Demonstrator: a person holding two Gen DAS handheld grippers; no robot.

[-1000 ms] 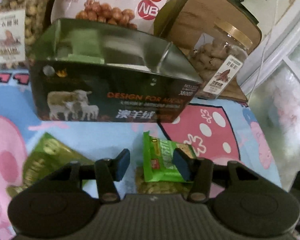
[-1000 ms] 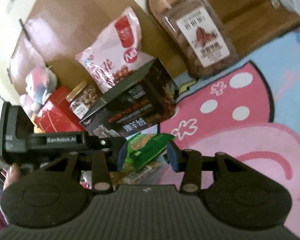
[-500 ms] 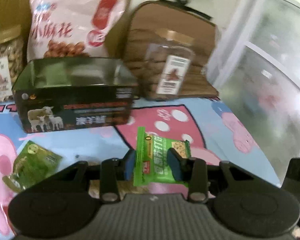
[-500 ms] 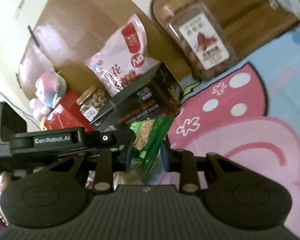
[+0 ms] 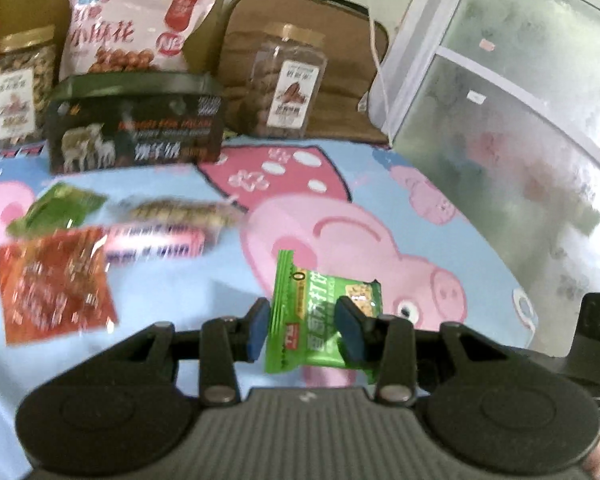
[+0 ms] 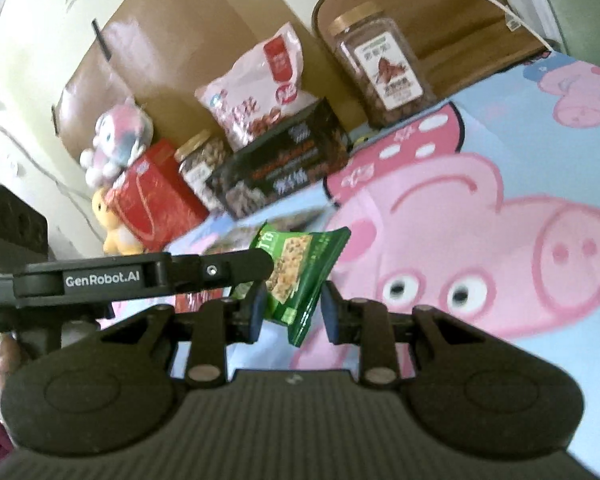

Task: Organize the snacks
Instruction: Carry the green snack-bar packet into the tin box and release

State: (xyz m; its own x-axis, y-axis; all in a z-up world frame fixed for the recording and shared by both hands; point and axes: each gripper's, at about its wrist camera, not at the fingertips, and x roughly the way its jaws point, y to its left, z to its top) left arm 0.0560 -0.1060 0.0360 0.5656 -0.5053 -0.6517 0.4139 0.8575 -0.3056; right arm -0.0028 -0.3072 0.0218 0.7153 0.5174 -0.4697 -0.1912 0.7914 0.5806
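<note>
The left gripper (image 5: 302, 330) clamps a green cracker packet (image 5: 320, 320) above the Peppa Pig cloth (image 5: 420, 208); the right gripper (image 6: 292, 312) stands open around that packet's edge. Loose snack packets (image 5: 56, 284) at left are motion-blurred; the dark tin (image 5: 134, 134) sits beyond.

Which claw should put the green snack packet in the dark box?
Probably the left. The left claw is pinching the green packet, and the dark box sits ahead of it, towards the left. The right claw is around the packet too, but its grip is unclear.
</note>
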